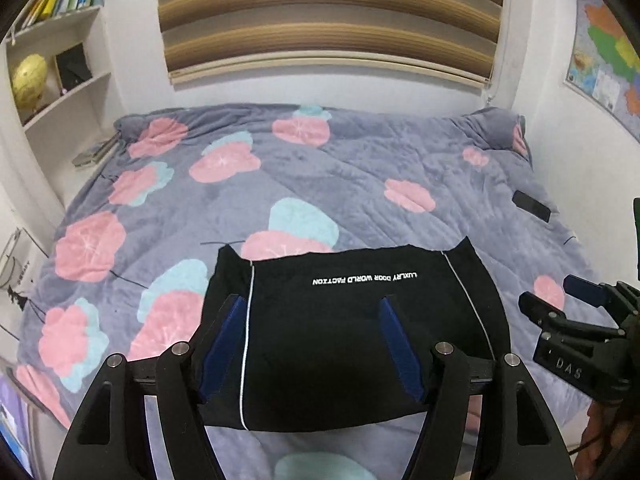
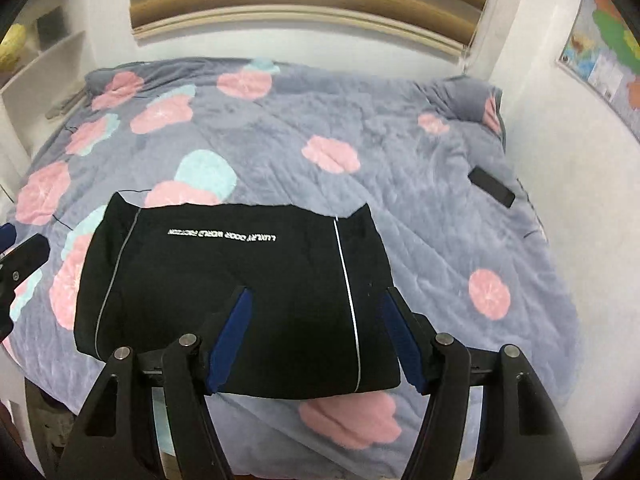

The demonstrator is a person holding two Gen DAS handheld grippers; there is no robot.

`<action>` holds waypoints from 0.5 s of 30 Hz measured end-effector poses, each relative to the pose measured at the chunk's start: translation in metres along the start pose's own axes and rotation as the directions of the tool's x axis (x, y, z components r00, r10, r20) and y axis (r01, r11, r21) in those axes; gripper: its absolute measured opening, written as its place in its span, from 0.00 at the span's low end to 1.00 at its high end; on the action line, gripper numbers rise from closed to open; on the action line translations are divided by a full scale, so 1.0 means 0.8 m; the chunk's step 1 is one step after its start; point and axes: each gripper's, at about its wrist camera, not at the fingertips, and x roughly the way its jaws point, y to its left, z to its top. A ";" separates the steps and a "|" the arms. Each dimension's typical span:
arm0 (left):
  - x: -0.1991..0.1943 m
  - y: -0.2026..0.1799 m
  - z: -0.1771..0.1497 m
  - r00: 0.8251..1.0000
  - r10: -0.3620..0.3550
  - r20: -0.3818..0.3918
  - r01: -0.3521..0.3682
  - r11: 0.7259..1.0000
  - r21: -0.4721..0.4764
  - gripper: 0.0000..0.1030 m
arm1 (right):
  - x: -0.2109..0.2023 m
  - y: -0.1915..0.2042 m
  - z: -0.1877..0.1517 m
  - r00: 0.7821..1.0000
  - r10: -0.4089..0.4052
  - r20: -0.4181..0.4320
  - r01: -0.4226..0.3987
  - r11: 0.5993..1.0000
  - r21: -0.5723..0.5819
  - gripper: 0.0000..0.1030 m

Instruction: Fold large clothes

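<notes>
Both claws [image 1: 312,308] [image 2: 316,304] spread w/ nothing gripped, above folded black garment [image 2: 240,280] (bedspread [image 2: 400,152] bare beyond far edge).

**Open quilt behind and beside the folded garment**

The floral quilt [image 1: 320,184] lies bare from the black folded garment [image 1: 352,332] back to the wall, broken only by a black phone [image 1: 531,205] near its right edge. Shelves [image 1: 60,92] bound the left side, a wall with a map [image 1: 604,56] the right. Both grippers hover spread above the garment's near edge.
</notes>
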 end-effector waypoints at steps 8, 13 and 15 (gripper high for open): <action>-0.001 -0.008 -0.010 1.000 0.006 -0.016 -0.006 1.000 -0.002 0.71 | -0.005 0.007 -0.013 0.999 0.027 -0.029 -0.027 1.000 -0.009 0.68; 0.003 -0.009 -0.019 0.999 0.011 -0.033 -0.011 1.000 -0.005 0.71 | -0.001 0.005 -0.020 0.998 0.035 -0.043 -0.035 0.999 -0.008 0.68; 0.002 -0.009 -0.020 0.999 0.015 -0.035 -0.015 1.000 -0.004 0.71 | 0.001 0.005 -0.022 0.998 0.038 -0.049 -0.038 0.999 -0.005 0.68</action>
